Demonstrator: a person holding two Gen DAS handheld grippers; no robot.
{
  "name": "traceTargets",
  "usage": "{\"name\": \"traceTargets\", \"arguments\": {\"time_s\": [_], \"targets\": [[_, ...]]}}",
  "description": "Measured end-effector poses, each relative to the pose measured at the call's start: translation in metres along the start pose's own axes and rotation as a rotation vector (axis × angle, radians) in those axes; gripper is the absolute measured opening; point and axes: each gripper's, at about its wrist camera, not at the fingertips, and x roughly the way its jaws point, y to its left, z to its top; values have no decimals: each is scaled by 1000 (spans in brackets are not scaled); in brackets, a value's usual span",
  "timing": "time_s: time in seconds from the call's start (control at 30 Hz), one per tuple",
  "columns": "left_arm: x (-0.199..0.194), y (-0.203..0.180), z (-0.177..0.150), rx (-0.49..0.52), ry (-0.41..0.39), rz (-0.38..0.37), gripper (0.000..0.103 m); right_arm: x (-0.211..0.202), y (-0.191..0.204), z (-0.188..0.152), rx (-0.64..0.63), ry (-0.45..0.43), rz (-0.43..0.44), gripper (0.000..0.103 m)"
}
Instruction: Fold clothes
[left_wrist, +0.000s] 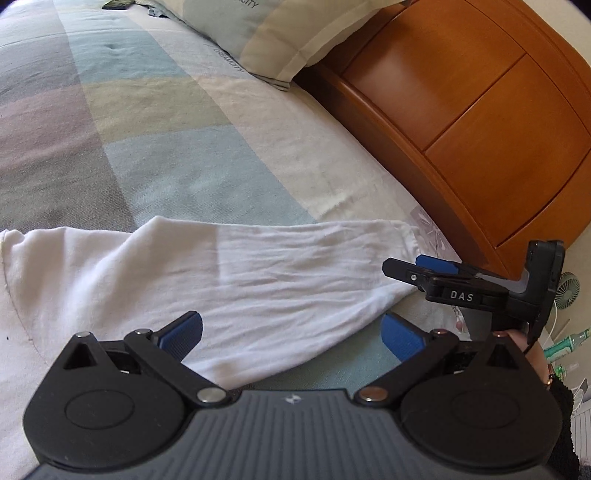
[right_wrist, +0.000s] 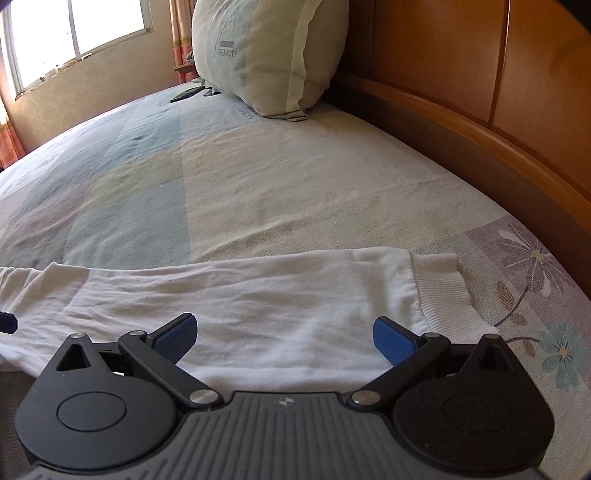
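Sleeve (right_wrist: 258, 295) of white garment lay flat across bed (right_wrist: 295, 184), ribbed cuff (right_wrist: 439, 284) toward headboard (right_wrist: 517, 92). Right gripper (right_wrist: 284, 336) spread wide, empty, over sleeve near cuff; left gripper (left_wrist: 291, 332) likewise empty mid-sleeve. Recommended: pinch both layers, lift evenly, fold inward.

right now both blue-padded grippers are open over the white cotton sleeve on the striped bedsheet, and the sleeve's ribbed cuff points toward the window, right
Not quite. The ribbed cuff points toward the orange wooden headboard, not the window; the right wrist view shows it. The rest holds: the left gripper and right gripper are open over the white cotton sleeve on the striped bedsheet.
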Motion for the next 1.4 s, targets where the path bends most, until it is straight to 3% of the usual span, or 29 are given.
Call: {"name": "traceTargets", "arguments": {"time_s": [0.1,0.2,0.3,0.4,0.53,0.73,0.93,1.1,1.13,1.17,1.3,1.37,1.4], "targets": [[0,-24,-9,236,-4,107,102,-5,1,-2,3,-6,12,103],[14,-52,-28,581,11,258,102,-5,-4,-7,-3,10,-16,103],[35,-67,-46,819,42,329,102,-9,-15,-10,13,9,-34,103],[45,-63,-38,787,22,315,102,-13,-26,-12,62,-6,-38,103],[43,-49,-16,649,-24,310,102,-15,-32,-14,97,-19,-13,103],[37,-23,5,438,-27,232,102,-20,-27,-15,47,-27,41,103],[43,-15,4,396,-16,236,102,-31,-19,-17,-7,-74,152,103],[46,-11,5,382,-16,240,102,-52,-8,-21,-112,-180,298,101],[47,-10,6,376,-16,242,102,-54,-5,-22,-139,-191,307,93],[48,-10,6,370,-17,243,102,-53,-1,-23,-162,-181,317,78],[51,-9,6,365,-24,244,102,-46,15,-30,-254,-118,349,49],[50,-9,5,362,-27,242,102,-40,23,-34,-295,-86,357,29],[50,-9,5,361,-28,242,102,-38,26,-35,-305,-78,360,26]]}}
